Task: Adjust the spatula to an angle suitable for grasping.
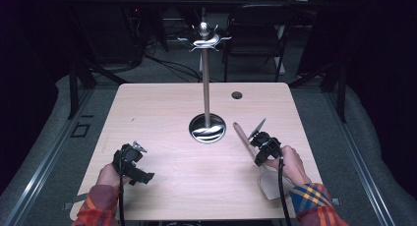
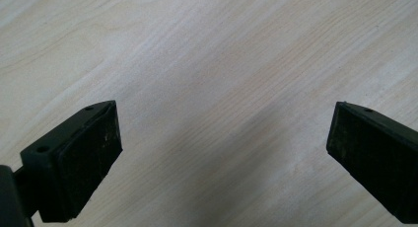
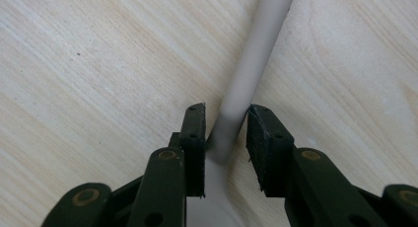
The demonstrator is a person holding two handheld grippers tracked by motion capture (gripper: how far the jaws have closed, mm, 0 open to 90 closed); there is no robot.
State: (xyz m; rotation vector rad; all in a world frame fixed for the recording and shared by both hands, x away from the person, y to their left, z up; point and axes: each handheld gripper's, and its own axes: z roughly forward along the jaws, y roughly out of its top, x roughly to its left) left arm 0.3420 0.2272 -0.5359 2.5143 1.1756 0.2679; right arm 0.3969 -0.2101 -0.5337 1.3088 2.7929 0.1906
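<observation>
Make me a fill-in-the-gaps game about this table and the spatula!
1. The right gripper has its jaws around the spatula's ____.
2. The left gripper holds ____ between its jaws.
3. The metal stand rises from the ____ of the wooden table.

Missing words: handle; nothing; middle

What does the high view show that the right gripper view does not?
High view: the whole scene, with the metal stand and its hooks in mid-table, the left gripper hovering open, both hands in plaid sleeves, and the spatula's flat blade near the table's front edge.
Right gripper view: a close look at the right gripper, with its jaws on either side of the spatula's handle where it narrows from the blade, and slim gaps showing.
Both: the right gripper, the pale spatula and the light wood tabletop.
</observation>
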